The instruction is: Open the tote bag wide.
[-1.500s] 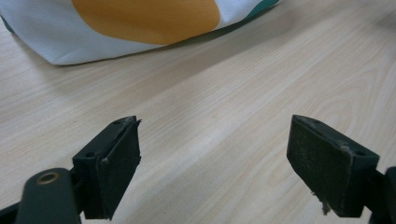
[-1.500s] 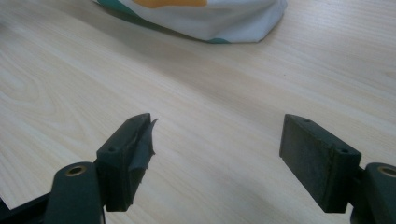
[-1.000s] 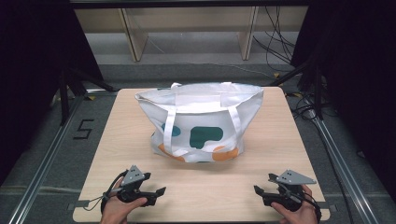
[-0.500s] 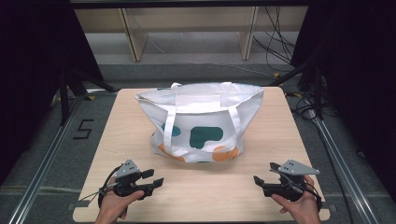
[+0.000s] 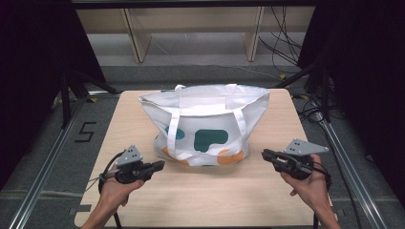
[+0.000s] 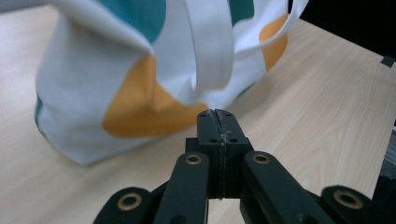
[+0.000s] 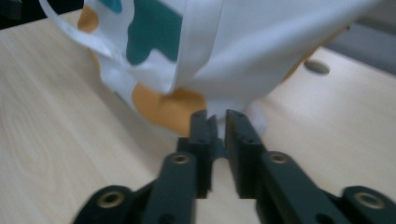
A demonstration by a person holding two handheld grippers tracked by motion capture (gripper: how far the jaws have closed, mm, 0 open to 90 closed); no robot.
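right claw [image 7: 217, 122] slightly parted, near white tote bag [image 7: 243, 51], pale wooden table [image 7: 56, 140]

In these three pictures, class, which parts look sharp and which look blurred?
High view: evenly lit, tote bag and table sharp. Left gripper view: left gripper sharp, bag soft. Right gripper view: right gripper and bag both blurred.

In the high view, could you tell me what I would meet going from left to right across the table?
Left gripper, held in the person's left hand → white tote bag with teal and orange patches, standing open mid-table → right gripper, held in the right hand.
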